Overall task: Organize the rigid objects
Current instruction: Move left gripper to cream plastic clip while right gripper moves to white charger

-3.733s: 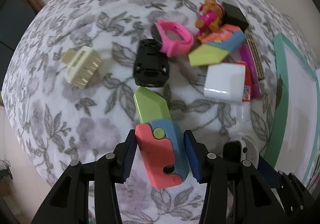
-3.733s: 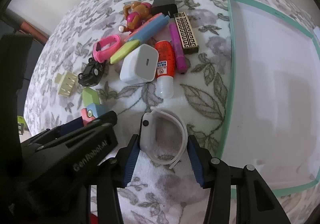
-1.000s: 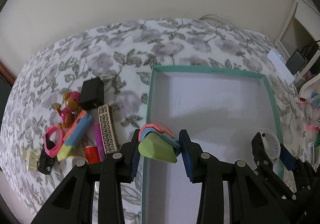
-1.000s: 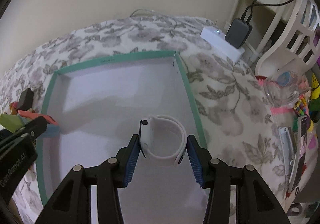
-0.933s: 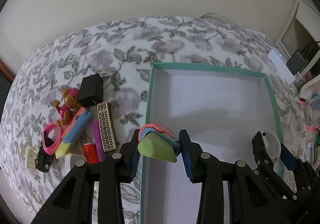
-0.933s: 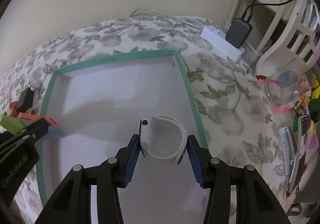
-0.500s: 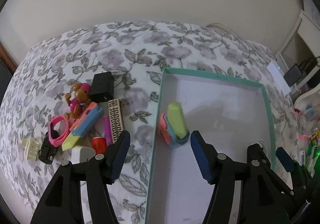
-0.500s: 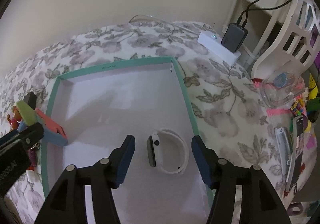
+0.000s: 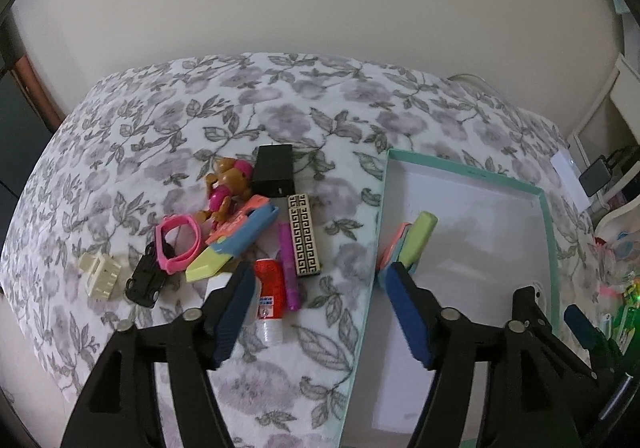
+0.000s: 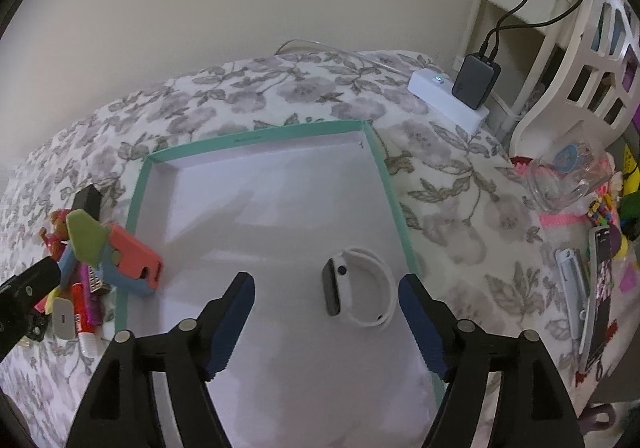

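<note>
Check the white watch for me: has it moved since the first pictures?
Yes. The white watch was on the floral blanket outside the teal-rimmed box; now it lies inside, near the right rim, free between the right tongs, which have just been opening.

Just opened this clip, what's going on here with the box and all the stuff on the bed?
A person holding two tongs is sorting small items from a pile on the floral bedspread into a teal-rimmed box. The left tongs have just been opening, with nothing between them; the multicoloured toy leans on the box's left wall. The right tongs have just been opening too; the white smartwatch lies free on the box floor. The pink band, figurine and others remain outside.
</note>
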Tool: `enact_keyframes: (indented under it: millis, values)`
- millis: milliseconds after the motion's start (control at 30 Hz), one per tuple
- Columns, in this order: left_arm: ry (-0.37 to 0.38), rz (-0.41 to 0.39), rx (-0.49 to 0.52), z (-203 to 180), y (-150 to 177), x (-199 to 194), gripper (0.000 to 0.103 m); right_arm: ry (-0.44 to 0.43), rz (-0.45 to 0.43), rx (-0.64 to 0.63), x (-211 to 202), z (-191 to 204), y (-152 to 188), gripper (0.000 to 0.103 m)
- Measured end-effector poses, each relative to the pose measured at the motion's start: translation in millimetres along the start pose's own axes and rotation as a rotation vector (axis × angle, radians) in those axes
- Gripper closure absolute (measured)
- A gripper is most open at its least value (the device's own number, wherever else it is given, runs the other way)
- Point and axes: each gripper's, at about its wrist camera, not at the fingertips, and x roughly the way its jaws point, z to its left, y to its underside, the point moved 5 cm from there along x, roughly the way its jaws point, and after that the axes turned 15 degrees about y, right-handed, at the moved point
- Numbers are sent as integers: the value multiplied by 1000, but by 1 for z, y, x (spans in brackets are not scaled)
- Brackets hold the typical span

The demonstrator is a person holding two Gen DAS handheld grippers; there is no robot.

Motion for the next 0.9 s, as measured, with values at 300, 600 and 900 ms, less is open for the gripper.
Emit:
enact_keyframes:
  millis: [300,600,900]
  values:
    - [-56,-19,-100,50,0,-21,23,-38,12,8,-7,8,7,10]
    - [-130,-53,-238,114,7,-47,12,-116,10,-9,-21,32,11,0]
    - [-101,-99,-324,151,5,-63,11,-180,-65,-76,-56,74,12,0]
